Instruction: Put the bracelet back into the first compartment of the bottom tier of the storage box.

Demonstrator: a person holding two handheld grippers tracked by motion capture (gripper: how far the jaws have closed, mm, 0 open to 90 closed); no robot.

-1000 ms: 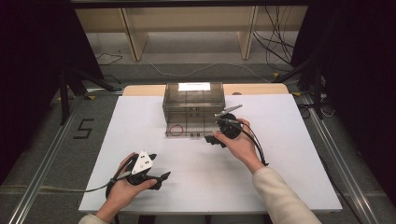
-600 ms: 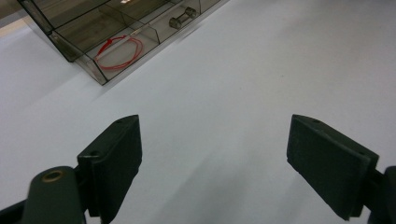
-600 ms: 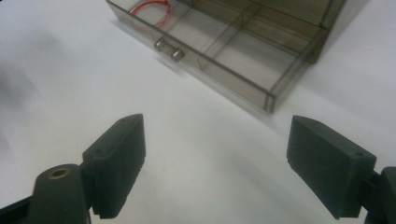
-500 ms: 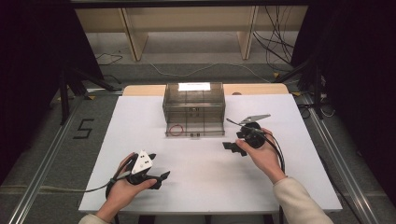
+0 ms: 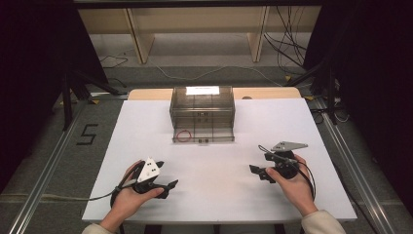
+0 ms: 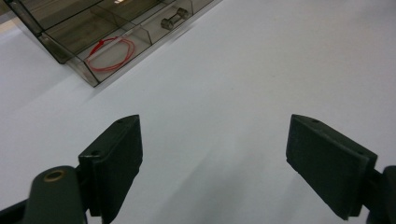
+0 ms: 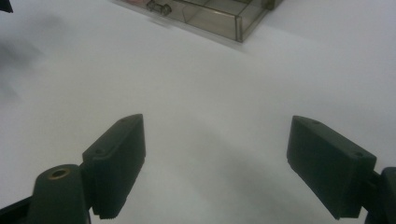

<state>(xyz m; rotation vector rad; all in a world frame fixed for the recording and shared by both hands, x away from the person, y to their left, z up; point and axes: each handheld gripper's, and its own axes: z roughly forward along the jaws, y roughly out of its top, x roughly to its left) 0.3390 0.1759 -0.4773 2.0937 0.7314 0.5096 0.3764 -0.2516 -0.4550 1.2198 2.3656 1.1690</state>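
A smoky clear plastic drawer box (image 5: 202,113) stands at the back middle of the white table (image 5: 219,195). Its bottom drawer (image 5: 203,136) is pulled out, and a red loop of cord (image 5: 183,135) lies in the drawer's left compartment. The same loop (image 6: 110,53) and the drawer's handle (image 6: 170,21) appear in the left gripper view. My left gripper (image 5: 168,186) rests near the front left, open and empty (image 6: 212,163). My right gripper (image 5: 257,172) sits at the front right, open with nothing between its jaws (image 7: 215,163). The drawer's corner (image 7: 238,21) lies ahead of it.
Beyond the table stand wooden shelf legs (image 5: 139,39) and loose cables (image 5: 287,44) on the floor. Metal rails (image 5: 44,175) run along both sides of the table. A "5" mark (image 5: 87,134) is on the floor at left.
My right gripper has drawn back from the drawer box toward the front right of the table. The left gripper has stayed put.
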